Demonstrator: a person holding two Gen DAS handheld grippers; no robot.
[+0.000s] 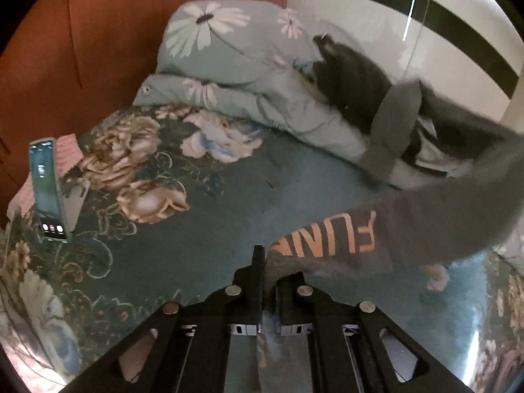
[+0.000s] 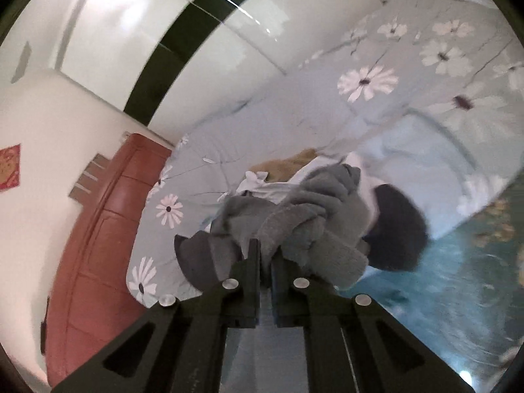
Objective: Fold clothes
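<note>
The left gripper (image 1: pixel 269 273) has its 2 black fingers pressed nearly together, pinching an edge of a grey sweatshirt (image 1: pixel 435 216) that bears orange lettering reading "FUN" (image 1: pixel 330 235). From that pinch the garment stretches up and to the right, lifted off the bed, with a grey sleeve (image 1: pixel 394 131) hanging across the bedding behind it. Below lies a dark teal floral bedsheet (image 1: pixel 203 229). Farther back sits a pale green duvet (image 1: pixel 229 65) printed with white daisies, with a dark garment (image 1: pixel 350 78) lying on it. At the left, a smartphone (image 1: pixel 46 190) stands upright on a stand, its screen lit, in front of a reddish-brown headboard (image 1: pixel 82 49).

The right gripper (image 2: pixel 266 258) is likewise closed down on bunched grey fabric of the same sweatshirt (image 2: pixel 294 216), which piles in folds just beyond the fingertips. Beside it are a dark garment (image 2: pixel 399 229), a white cloth (image 2: pixel 409 160) and the daisy duvet (image 2: pixel 376 98). To the left stand a reddish-brown wooden door (image 2: pixel 98 229) and a white wall (image 2: pixel 49 114).
</note>
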